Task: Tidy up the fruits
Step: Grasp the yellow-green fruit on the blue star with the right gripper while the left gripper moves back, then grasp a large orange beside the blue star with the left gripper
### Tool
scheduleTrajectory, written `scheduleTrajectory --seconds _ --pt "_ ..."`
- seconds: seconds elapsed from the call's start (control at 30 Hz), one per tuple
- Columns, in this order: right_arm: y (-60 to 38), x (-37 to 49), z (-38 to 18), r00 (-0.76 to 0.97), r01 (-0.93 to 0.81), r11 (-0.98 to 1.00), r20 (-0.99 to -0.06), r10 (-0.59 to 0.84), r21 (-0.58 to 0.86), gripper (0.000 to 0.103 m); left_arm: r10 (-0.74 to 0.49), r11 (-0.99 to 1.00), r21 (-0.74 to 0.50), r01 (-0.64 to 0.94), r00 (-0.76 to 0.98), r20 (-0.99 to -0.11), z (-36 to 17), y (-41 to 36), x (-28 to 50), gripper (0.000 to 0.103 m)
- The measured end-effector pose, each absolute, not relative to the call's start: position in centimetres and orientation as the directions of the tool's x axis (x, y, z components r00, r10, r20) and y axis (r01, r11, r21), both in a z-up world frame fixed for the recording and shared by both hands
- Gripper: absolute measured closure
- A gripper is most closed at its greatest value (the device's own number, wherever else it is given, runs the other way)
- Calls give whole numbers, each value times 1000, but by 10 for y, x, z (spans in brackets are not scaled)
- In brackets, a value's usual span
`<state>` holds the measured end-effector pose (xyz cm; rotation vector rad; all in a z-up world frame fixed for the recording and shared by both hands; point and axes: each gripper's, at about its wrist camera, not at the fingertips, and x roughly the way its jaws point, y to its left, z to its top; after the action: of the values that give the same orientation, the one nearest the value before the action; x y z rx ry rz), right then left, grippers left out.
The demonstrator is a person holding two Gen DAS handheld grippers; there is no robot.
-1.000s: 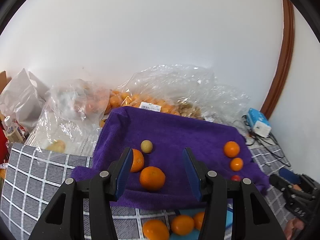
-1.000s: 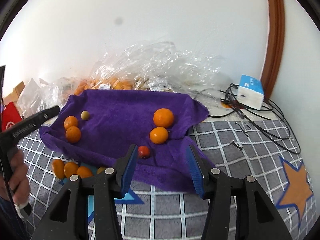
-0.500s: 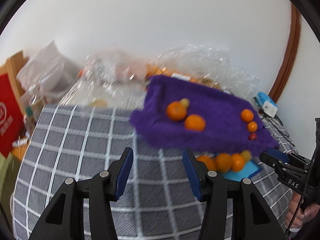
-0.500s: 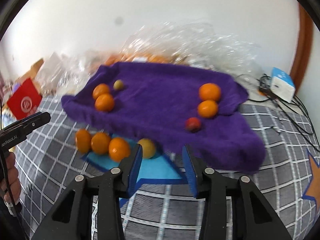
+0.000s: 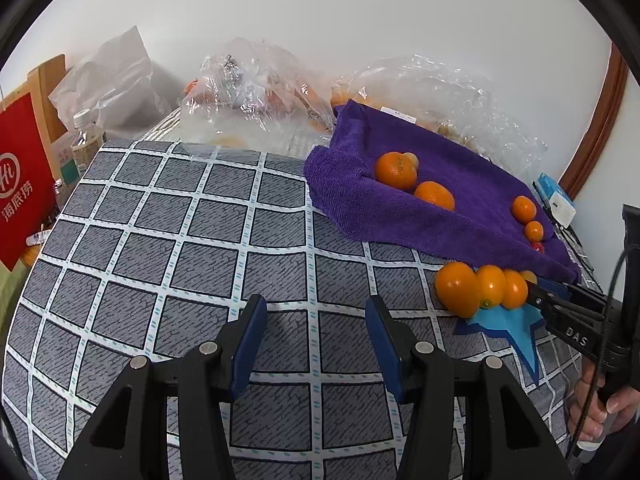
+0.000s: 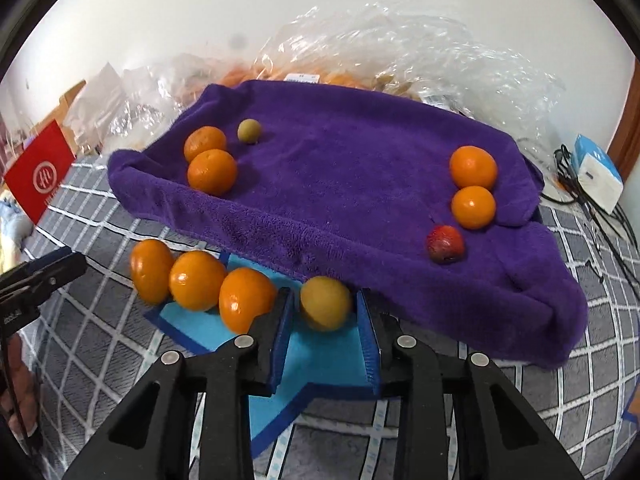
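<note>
Right tongs (image 6: 325, 322): jaws just closing round the yellow fruit (image 6: 326, 303), pads at its sides; contact unclear
Yellow fruit: on blue star mat (image 6: 324, 354), beside three oranges (image 6: 244, 298)
Left tongs (image 5: 316, 340): open, empty, over the checked surface (image 5: 160, 220)

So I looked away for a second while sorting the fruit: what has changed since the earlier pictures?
The right claw came down from the purple towel to the blue star mat; its jaws have just been closing around the yellowish fruit, seemingly gripping it. The left claw swung off the towel and hangs open over bare checked cloth. The three oranges beside it and the fruit on the towel stayed put.
</note>
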<state>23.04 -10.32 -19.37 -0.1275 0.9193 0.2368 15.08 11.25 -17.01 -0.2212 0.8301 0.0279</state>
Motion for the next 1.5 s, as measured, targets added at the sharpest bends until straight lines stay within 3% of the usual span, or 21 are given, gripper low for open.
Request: scheduleTrajectory --seconds 0.33,0.8,0.93,1.13,1.5 --pt "-138 201 -174 633 -242 970 -754 174 21 77 -70 975 -192 -110 670 -739 -173 112 152 54" --pt "-179 185 -190 639 -168 986 -759 125 21 77 -84 974 -200 -104 659 -747 -176 116 154 54" --pt "-185 181 -187 661 -157 987 -739 131 35 77 -47 982 -152 -110 640 -767 -172 107 153 56" --pt "-187 182 -187 660 -127 992 -745 98 17 77 -226 946 -320 -40 627 -746 -156 79 157 56" --pt "-202 184 -189 656 -87 993 -745 121 85 76 -246 900 -411 -144 610 -753 -169 39 196 56"
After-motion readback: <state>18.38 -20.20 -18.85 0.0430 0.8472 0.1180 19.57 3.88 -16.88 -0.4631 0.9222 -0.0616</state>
